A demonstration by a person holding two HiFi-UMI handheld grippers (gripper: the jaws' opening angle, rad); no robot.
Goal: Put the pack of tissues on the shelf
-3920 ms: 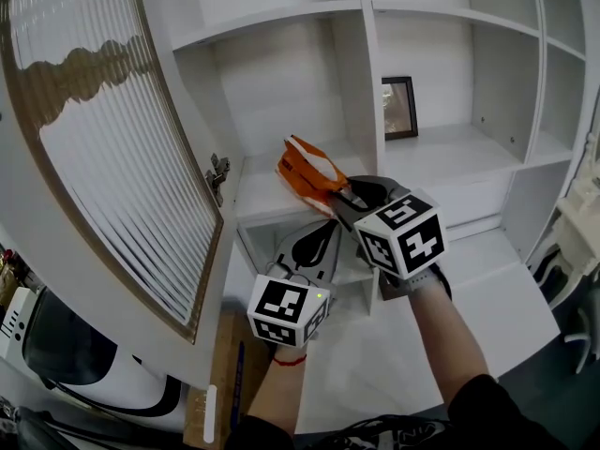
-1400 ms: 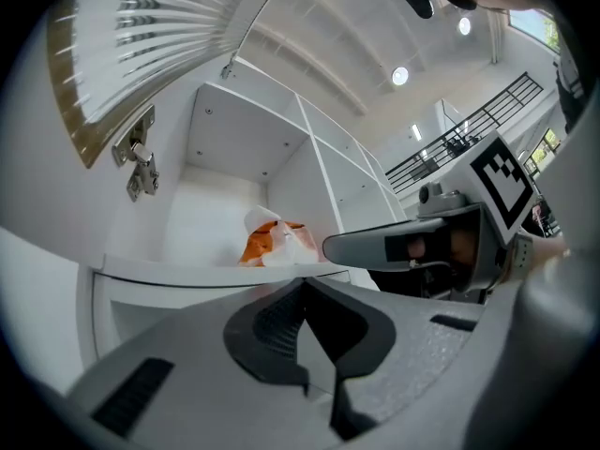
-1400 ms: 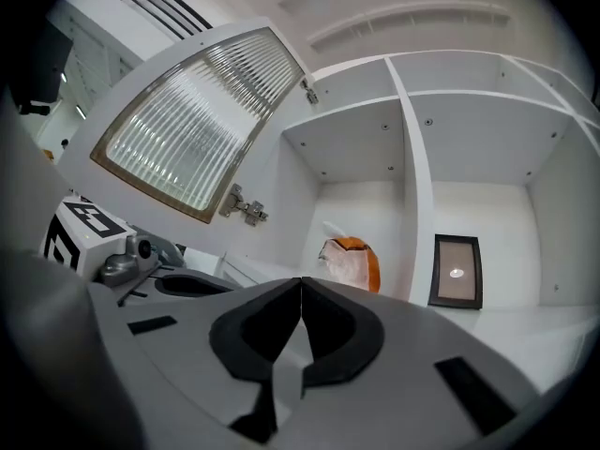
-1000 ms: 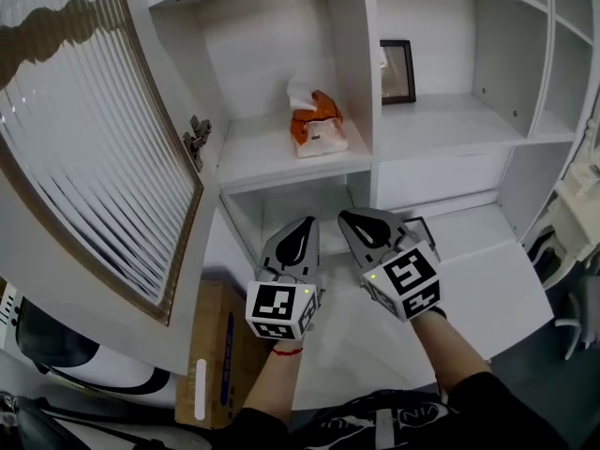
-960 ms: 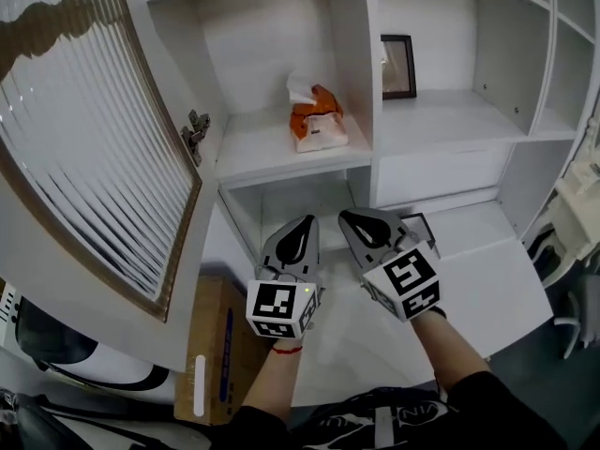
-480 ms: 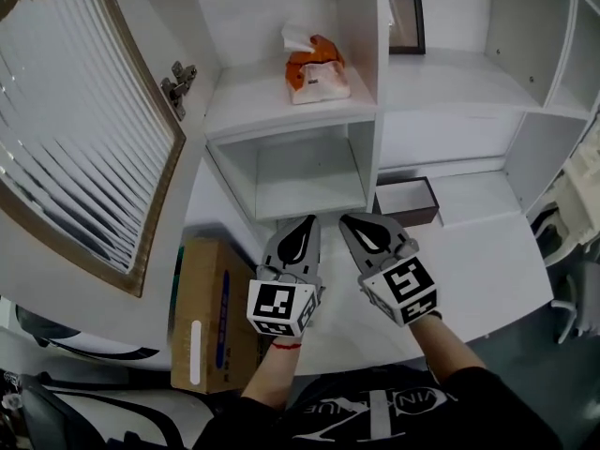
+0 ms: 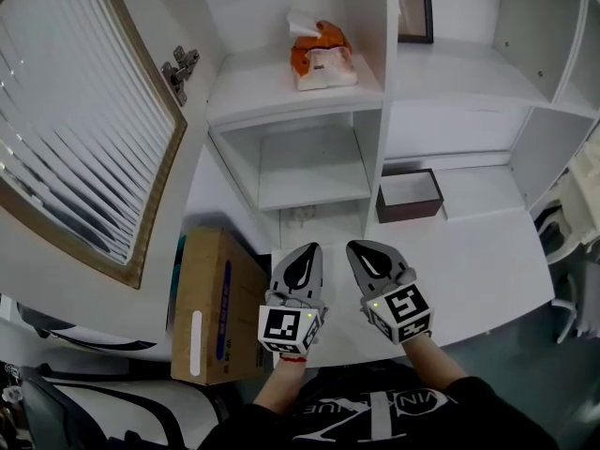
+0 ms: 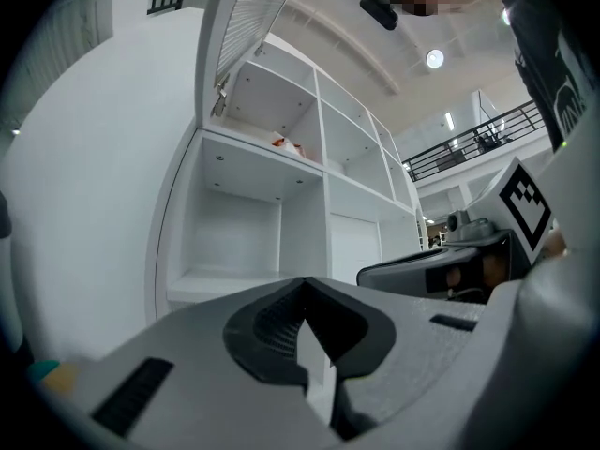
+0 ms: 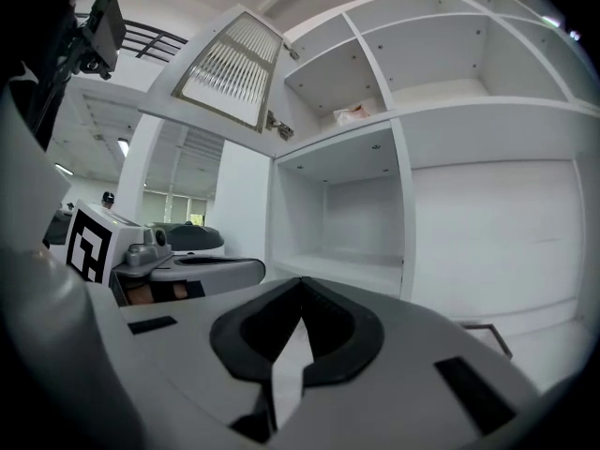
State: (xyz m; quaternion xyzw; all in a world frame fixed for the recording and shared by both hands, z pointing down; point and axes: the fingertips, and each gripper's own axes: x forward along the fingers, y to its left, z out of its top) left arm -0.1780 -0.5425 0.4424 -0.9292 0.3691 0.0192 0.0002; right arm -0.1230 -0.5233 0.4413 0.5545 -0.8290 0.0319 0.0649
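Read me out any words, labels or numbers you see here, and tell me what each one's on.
Nothing reads clearly.
Cardboard box: blue strip of print, too small.
Tissue pack: print blurred.
Shirt: pale letters, cut off, unreadable.
Marker cubes: black square patterns, no words.

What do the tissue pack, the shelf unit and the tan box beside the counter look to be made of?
Tissue pack: probably soft plastic wrap, orange and white, crinkled with a slight sheen.
Shelf unit: matte white painted or laminated board, with flat square edges.
Tan box: likely cardboard, dull brown and labelled.
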